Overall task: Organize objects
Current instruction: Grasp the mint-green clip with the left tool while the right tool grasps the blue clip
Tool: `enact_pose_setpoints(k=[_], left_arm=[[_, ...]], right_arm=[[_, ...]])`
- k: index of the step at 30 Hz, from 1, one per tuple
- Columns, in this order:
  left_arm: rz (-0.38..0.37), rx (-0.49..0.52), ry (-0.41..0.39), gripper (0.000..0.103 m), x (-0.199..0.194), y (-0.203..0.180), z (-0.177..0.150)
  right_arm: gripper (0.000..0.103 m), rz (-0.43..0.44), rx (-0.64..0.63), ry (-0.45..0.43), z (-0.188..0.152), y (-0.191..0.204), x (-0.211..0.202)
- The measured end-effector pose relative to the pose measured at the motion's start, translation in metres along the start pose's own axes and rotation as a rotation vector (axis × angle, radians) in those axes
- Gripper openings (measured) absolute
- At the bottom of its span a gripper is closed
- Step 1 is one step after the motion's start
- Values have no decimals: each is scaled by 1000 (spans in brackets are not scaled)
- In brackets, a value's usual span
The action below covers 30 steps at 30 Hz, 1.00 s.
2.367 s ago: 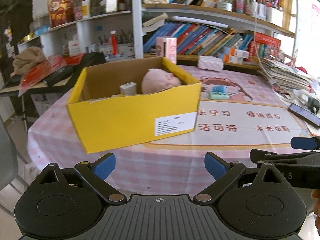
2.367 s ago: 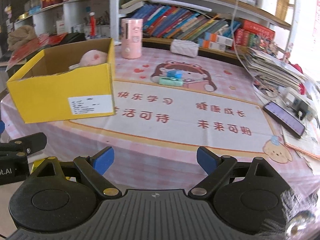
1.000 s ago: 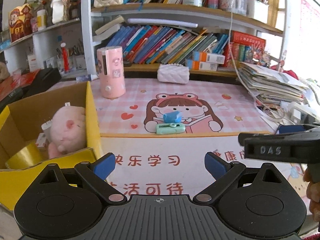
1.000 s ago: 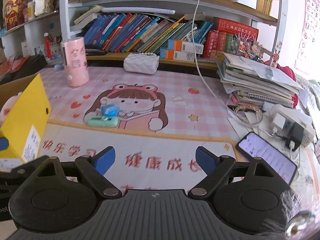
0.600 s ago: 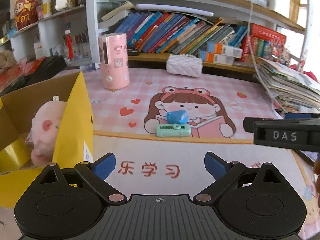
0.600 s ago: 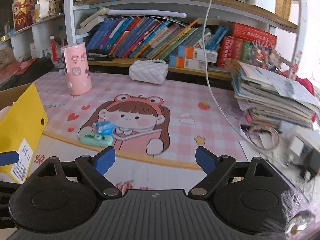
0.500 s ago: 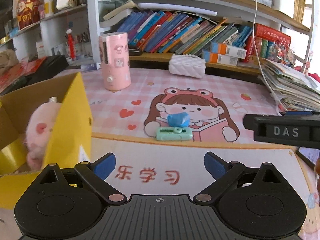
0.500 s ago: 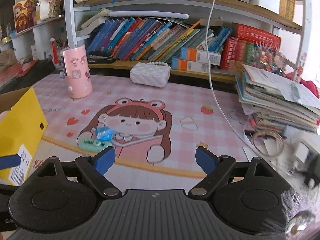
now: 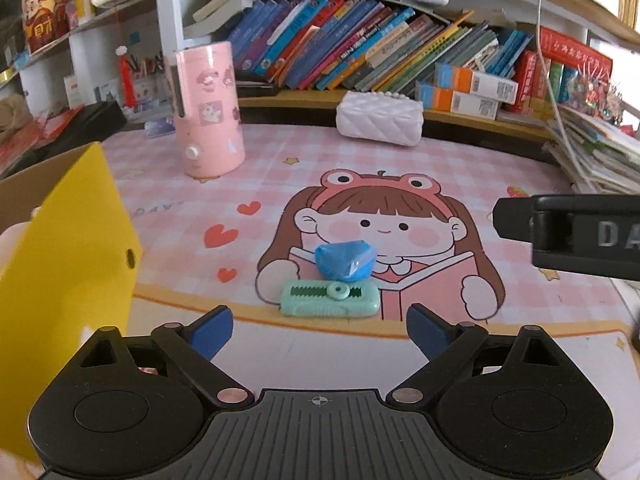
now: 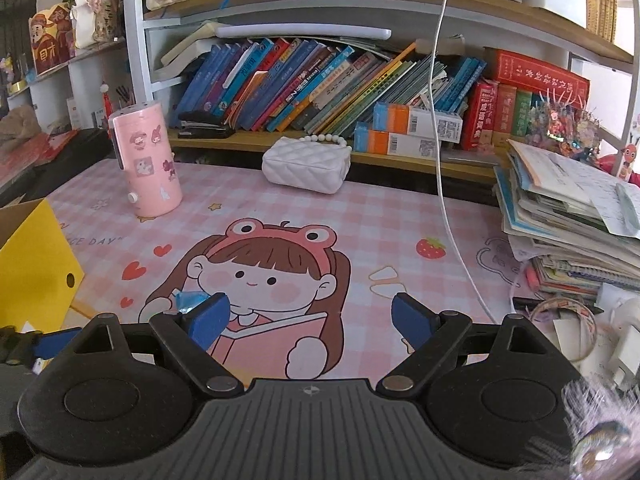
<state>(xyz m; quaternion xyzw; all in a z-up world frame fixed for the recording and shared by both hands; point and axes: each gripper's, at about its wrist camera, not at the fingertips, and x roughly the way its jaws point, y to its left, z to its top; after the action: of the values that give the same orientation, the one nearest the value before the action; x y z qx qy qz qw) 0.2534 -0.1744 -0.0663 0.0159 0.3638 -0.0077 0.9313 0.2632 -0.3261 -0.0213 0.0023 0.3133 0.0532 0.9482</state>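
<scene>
A mint-green flat case [image 9: 329,299] with a toothed slot and a round knob is lying on the pink cartoon-printed worktop [image 9: 400,168], with a crumpled blue wrapped piece [image 9: 345,260] touching its far edge. Both are sitting just ahead of the left tongs [image 9: 319,330], whose jaws are closing with nothing between them. The right tongs [image 10: 310,318] are standing wide and empty, the blue piece peeking beside their left fingertip [image 10: 208,314], and the yellow box [image 9: 68,240] is standing at the left.
</scene>
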Motion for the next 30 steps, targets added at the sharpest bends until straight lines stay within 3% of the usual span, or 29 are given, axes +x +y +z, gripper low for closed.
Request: enact_pose_setpoints(k=[5, 9, 12, 15, 21, 30], left_arm=[[11, 2, 14, 89, 23, -6, 5], [7, -4, 43, 82, 39, -8, 8], [-5, 2, 52, 70, 46, -6, 6], [-18, 11, 46, 68, 45, -5, 6], [-33, 20, 27, 68, 14, 12, -3], [6, -49, 46, 69, -33, 52, -23]], right_arm=[[88, 12, 0, 7, 3, -3, 7], [88, 14, 0, 8, 4, -4, 11], [88, 13, -6, 6, 5, -5, 13], [88, 21, -7, 9, 5, -7, 15], [89, 58, -19, 12, 8, 0, 24], [88, 238, -136, 142, 9, 48, 82]])
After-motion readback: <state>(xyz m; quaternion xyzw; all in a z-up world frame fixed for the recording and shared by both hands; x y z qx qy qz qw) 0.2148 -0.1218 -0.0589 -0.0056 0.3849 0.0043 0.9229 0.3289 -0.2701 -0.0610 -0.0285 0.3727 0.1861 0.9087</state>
